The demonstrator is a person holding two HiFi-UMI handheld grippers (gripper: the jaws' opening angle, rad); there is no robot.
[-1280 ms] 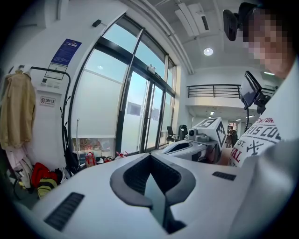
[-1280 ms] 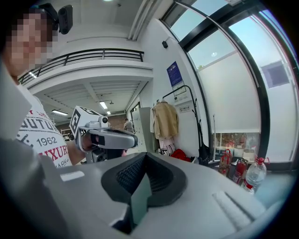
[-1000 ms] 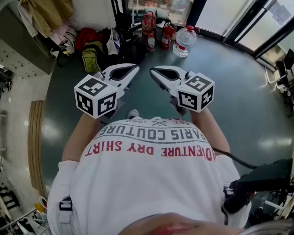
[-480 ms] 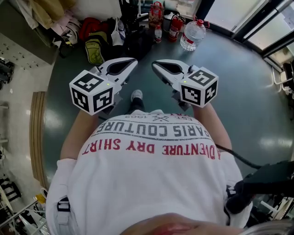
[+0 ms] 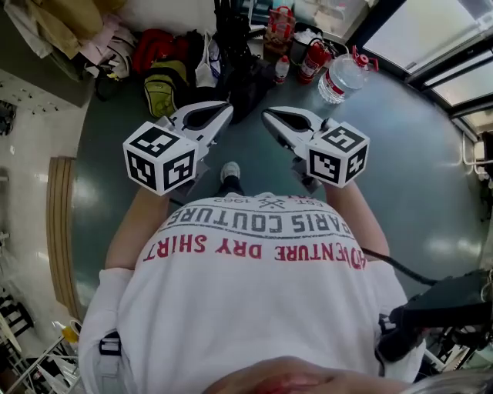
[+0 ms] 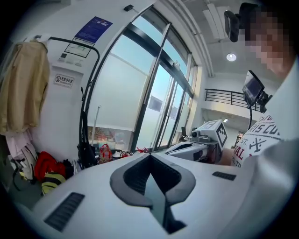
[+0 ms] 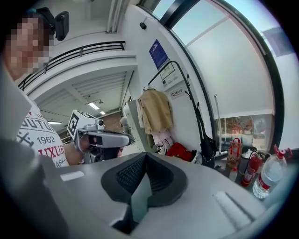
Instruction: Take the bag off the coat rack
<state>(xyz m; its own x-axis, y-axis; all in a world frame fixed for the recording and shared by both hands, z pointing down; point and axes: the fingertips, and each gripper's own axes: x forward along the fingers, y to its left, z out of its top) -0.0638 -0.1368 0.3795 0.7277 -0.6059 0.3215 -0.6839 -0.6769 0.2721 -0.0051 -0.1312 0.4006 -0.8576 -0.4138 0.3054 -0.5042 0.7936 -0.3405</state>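
A black bag (image 6: 87, 152) hangs low on the black coat rack (image 6: 83, 107) by the white wall; in the right gripper view the black bag (image 7: 208, 147) hangs on the rack (image 7: 192, 100) too. In the head view the bag (image 5: 248, 74) is just beyond both grippers. My left gripper (image 5: 226, 108) and right gripper (image 5: 266, 115) are held side by side at chest height. Both are shut and empty, well short of the bag. From their own cameras, the left gripper (image 6: 150, 157) and the right gripper (image 7: 145, 157) show jaws pressed together.
A beige coat (image 6: 23, 88) hangs left of the rack. A red bag (image 5: 157, 48) and a yellow-black backpack (image 5: 159, 94) lie on the floor. A red gift bag (image 5: 280, 23), a fire extinguisher (image 5: 313, 58) and a large water bottle (image 5: 343, 77) stand by the glass doors.
The person has stepped closer to the rack, so the bags and bottle have slid nearer in the head view. Both grippers stay shut and keep their pose.
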